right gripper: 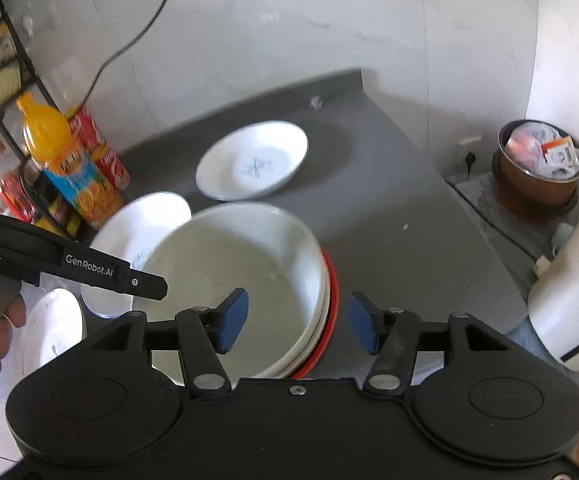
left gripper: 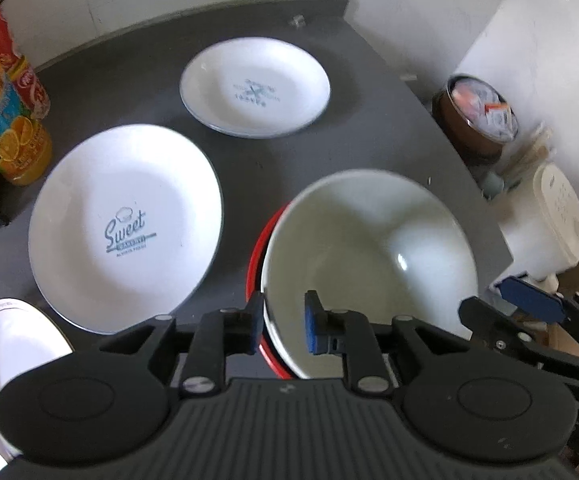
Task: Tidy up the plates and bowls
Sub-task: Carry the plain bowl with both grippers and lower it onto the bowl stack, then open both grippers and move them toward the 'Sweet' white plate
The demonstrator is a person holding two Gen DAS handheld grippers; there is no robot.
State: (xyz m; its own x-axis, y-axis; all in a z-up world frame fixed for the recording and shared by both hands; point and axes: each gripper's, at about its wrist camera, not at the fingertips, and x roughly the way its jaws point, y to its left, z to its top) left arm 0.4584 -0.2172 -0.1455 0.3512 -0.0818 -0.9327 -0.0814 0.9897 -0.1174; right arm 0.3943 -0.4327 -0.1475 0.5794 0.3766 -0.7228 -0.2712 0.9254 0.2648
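White bowl (left gripper: 369, 264) sits nested on a red one (left gripper: 255, 256) at the desk (left gripper: 389, 140) front edge, left claw (left gripper: 283, 320) clenched on its near rim, probably to seat the stack. Right claw (right gripper: 297, 320) hangs released, straddling the opposite rim; plates (left gripper: 125, 224) lie apart, unstacked.

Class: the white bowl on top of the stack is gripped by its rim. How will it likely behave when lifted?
The white bowl looks glazed, so probably slippery between the left hand-held gripper pads. Held at one edge, it may tilt. Likely rigid and breakable.
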